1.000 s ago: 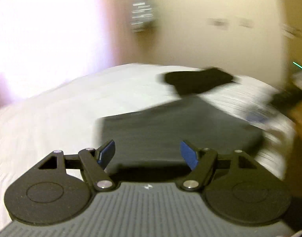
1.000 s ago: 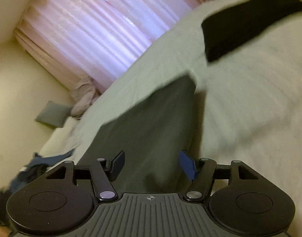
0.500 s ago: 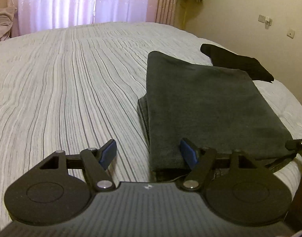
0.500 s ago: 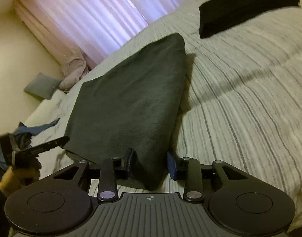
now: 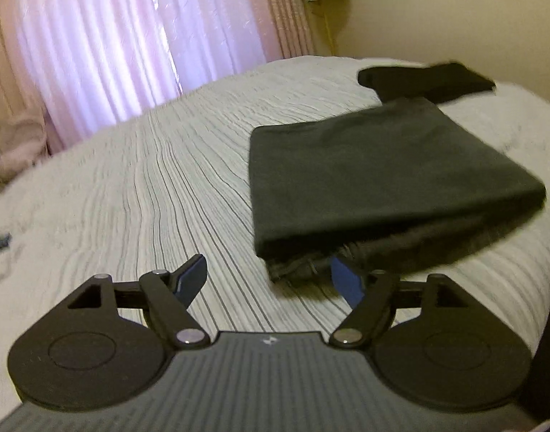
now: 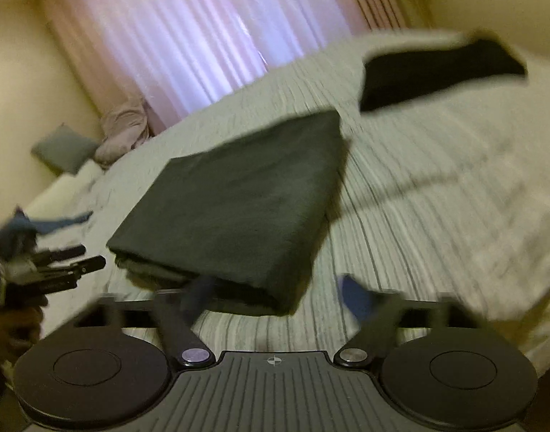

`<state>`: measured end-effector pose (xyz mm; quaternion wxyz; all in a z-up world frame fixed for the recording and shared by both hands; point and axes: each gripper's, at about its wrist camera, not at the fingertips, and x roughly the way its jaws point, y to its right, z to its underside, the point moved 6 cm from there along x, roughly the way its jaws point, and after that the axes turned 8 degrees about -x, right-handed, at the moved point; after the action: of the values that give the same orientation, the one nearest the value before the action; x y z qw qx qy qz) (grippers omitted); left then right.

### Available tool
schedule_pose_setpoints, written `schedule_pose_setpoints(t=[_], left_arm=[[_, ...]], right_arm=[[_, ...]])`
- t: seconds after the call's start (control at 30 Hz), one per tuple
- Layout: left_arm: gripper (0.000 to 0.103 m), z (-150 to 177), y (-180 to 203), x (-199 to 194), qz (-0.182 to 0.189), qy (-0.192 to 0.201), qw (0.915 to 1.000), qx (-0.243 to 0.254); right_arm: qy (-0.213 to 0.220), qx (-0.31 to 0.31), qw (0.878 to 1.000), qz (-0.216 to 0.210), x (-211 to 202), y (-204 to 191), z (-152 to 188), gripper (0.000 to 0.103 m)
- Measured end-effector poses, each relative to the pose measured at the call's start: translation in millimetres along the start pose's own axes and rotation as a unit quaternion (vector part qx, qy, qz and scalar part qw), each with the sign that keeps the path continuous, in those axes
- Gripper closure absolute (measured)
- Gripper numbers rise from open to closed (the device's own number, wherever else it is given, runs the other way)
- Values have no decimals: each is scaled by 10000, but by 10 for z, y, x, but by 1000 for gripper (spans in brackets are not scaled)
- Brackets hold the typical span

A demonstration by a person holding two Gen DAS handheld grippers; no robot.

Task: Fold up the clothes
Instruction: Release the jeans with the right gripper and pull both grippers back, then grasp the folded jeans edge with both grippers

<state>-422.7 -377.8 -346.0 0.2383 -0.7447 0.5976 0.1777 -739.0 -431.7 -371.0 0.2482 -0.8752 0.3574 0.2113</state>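
A dark grey folded garment (image 5: 382,172) lies on the striped bed (image 5: 131,180), with stacked layers showing at its near edge. My left gripper (image 5: 269,270) is open just in front of that garment's near left corner, its right finger at the edge. In the right wrist view the same garment (image 6: 246,194) has its near corner just above my right gripper (image 6: 275,288), which is open and blurred with nothing held. The left gripper (image 6: 73,262) shows at the left edge of the right wrist view. A black folded garment (image 5: 426,79) lies further back on the bed.
Pink curtains (image 5: 131,36) hang behind the bed. A pinkish cloth pile (image 6: 123,126) and a grey pillow (image 6: 59,147) sit at the far left. Blue clothing (image 6: 19,226) lies near the left gripper. The bed's edge (image 6: 526,306) drops off at the right.
The right gripper's fingers, narrow around the grey garment's near corner half a second ago, have spread wide and let it go. Both views have shifted and the garment looks shorter and thicker.
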Motion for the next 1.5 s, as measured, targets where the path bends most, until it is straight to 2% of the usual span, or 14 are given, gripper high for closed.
schedule_pose_setpoints(t=[0.13,0.23,0.47,0.83,0.9,0.97,1.0,1.07,1.1,1.2,1.27,1.33,1.5], left_arm=[[26,111,340,-62,-129,-17,9978,649],[26,248,463,-106,-167,-110,9945,1024],[26,399,556,-44,-92,-354,9929,1134],[26,447,599,-29,-74,-457,9917,1195],[26,444,604,-26,-76,-449,9915,1220],[26,422,608,-41,-130,-333,9906,1320],[26,406,614,-64,-139,-194,9879,1533],[23,373,629,-114,-157,91,9803,1968],[21,357,638,-139,-166,234,9754,2184],[16,325,658,-162,-270,549,9541,2931],[15,315,681,-152,-242,654,9412,3306],[14,322,717,-116,-167,705,9311,3574],[13,390,816,38,32,702,9156,3958]], right_arm=[[129,-940,9952,235,-159,-345,35,17],[81,-1418,9895,252,-165,-524,119,17],[13,-1340,9909,99,-147,-581,232,17],[6,-1323,9912,87,-130,-516,240,17],[-7,-1475,9890,122,-109,-535,239,17],[-29,-1946,9807,186,-70,-607,214,17],[-40,-2181,9757,218,-50,-644,201,17],[-58,-2736,9614,296,-5,-726,173,17],[-59,-3235,9455,373,32,-793,157,17],[-162,-4443,8936,619,201,-923,145,17],[-360,-5041,8600,700,386,-968,160,17],[-582,-5436,8345,692,573,-1003,202,17],[-812,-6492,7519,812,982,-1108,380,17]])
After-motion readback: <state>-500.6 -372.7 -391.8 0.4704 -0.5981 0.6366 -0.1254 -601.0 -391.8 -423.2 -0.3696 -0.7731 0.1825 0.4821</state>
